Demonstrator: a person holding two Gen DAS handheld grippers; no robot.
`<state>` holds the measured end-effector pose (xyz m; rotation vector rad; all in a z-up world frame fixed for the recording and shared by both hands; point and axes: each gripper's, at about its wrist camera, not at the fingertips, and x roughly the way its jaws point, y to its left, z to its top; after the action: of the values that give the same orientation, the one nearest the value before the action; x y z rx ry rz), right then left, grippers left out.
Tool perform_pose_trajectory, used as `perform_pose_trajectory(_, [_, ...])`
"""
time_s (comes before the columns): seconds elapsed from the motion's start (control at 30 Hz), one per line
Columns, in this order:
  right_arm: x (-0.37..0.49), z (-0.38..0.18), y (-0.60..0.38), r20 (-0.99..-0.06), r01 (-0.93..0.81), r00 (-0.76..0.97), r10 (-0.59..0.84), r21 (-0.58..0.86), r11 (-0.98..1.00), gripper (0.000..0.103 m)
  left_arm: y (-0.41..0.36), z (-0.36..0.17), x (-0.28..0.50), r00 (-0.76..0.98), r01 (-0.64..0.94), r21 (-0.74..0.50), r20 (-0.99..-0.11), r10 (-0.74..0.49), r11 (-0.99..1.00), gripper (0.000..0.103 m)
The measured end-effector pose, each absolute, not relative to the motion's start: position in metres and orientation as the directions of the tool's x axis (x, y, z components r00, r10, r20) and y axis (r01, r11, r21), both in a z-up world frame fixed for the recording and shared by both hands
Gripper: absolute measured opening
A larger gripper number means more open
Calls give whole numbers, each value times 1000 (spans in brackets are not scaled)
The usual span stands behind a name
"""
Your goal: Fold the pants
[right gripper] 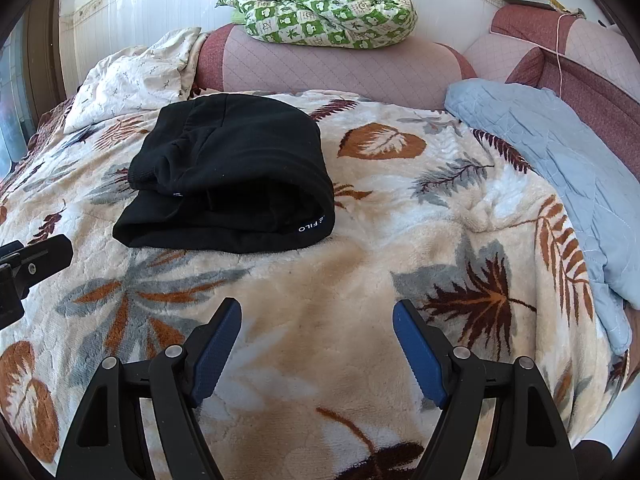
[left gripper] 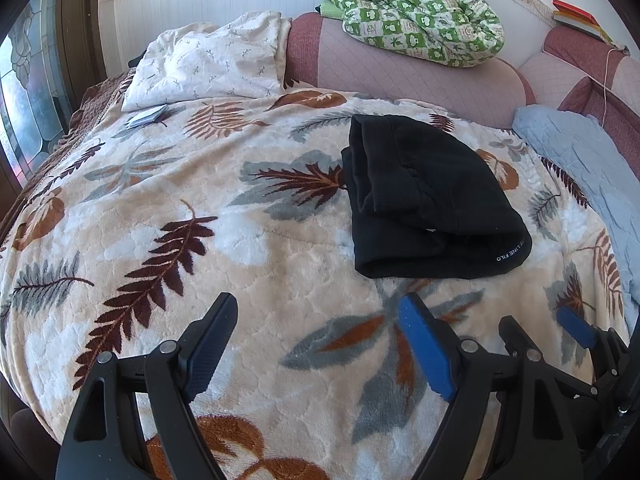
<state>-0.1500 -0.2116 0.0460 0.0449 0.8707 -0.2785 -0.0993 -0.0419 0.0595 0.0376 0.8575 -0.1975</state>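
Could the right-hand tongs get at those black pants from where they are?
Probably yes. The right tongs stand open and empty above the leaf-print blanket, and the folded black pants lie just ahead, a little to their left. Nothing sits between them; only bare blanket.

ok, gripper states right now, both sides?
Left gripper: open, holding nothing, short of the folded black pants.
Right gripper: open, holding nothing, over the leaf-print blanket.
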Motion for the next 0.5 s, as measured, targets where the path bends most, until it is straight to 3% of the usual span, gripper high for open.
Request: perform_pose_trajectory(0.5, [-149,46,-208,-762,258,609,-220,-71,963,83,-41,57,-100,634,187,-46,-757,-157,981,83])
